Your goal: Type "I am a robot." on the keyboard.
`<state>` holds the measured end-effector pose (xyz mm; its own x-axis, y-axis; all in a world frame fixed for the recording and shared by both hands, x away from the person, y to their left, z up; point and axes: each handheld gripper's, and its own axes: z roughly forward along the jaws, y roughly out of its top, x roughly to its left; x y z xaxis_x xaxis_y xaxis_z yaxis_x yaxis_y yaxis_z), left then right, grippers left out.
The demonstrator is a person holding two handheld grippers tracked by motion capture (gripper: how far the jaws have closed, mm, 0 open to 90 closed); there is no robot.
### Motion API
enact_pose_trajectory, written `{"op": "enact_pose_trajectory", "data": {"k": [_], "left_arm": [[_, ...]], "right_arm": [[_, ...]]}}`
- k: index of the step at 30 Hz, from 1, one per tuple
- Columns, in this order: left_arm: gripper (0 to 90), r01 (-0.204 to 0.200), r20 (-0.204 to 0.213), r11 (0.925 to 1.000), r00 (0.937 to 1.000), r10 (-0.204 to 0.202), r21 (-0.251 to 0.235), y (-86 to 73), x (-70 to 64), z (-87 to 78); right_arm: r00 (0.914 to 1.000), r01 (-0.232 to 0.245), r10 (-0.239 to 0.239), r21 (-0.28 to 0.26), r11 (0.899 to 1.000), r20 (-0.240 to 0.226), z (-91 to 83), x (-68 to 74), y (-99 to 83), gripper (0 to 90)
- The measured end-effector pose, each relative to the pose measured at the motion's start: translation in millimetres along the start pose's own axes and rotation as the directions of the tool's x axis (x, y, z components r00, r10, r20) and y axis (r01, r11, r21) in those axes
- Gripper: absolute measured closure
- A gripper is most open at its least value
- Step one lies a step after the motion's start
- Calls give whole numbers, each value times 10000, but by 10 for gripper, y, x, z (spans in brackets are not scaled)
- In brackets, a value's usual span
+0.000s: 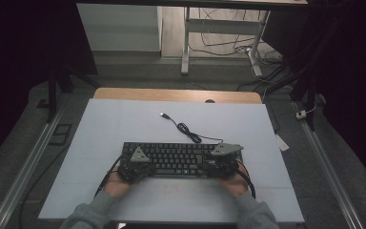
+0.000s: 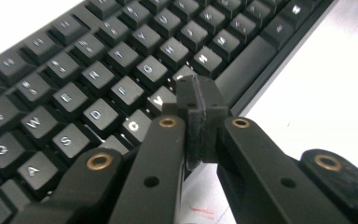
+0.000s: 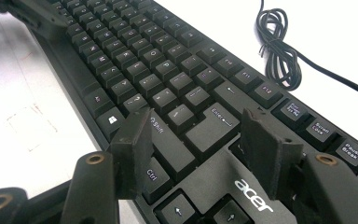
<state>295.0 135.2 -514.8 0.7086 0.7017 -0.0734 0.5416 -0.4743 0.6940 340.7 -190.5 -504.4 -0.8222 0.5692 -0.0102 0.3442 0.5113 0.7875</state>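
In the high view, a black Acer keyboard (image 1: 176,159) lies across the near half of a pale blue table mat (image 1: 124,124), its long side facing the person. Its cable (image 1: 188,131) curls away toward the far edge and ends in a USB plug (image 1: 164,115). The left gripper (image 1: 134,164) sits over the keyboard's left end and the right gripper (image 1: 221,160) over its right end, each held by a hand in a grey sleeve (image 1: 88,212).

In the left gripper view, the left gripper (image 2: 199,105) has its two jaws pressed together, pads meeting with nothing between them. Their tip hangs just above the bottom letter row of the keyboard (image 2: 98,79), near the V key and the space bar.

In the right gripper view, the right gripper (image 3: 198,140) has its jaws spread wide. The keyboard (image 3: 168,79) lies under them: the right Shift, Ctrl and Enter keys fall between the pads. The bundled cable (image 3: 279,46) lies on the mat beyond.
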Motion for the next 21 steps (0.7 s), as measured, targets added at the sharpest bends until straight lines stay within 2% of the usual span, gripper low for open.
{"op": "enact_pose_trajectory", "data": {"k": [4, 9, 12, 15, 21], "left_arm": [[851, 385, 0, 9970, 9993, -385, -677, 10, 66, -127], [713, 915, -182, 9886, 9954, -943, -1199, -4, 162, -239], [597, 1196, -391, 9842, 9913, -1257, -1303, -23, 212, -281], [518, 1451, -594, 9804, 9863, -1541, -1332, -39, 263, -311], [448, 1824, -917, 9758, 9767, -1939, -1204, -85, 367, -339]], "right_arm": [[10000, 7, -7, -7, 10000, 0, -1, -3, -1, 438], [10000, 3, -3, -1, 10000, 2, -1, 2, 1, 438], [10000, -5, 5, 2, 10000, 0, -1, 1, 0, 438], [10000, -7, 7, 3, 10000, 1, -1, 0, 0, 438], [10000, -8, 8, 9, 10000, 10, 0, -1, -1, 436]]}}
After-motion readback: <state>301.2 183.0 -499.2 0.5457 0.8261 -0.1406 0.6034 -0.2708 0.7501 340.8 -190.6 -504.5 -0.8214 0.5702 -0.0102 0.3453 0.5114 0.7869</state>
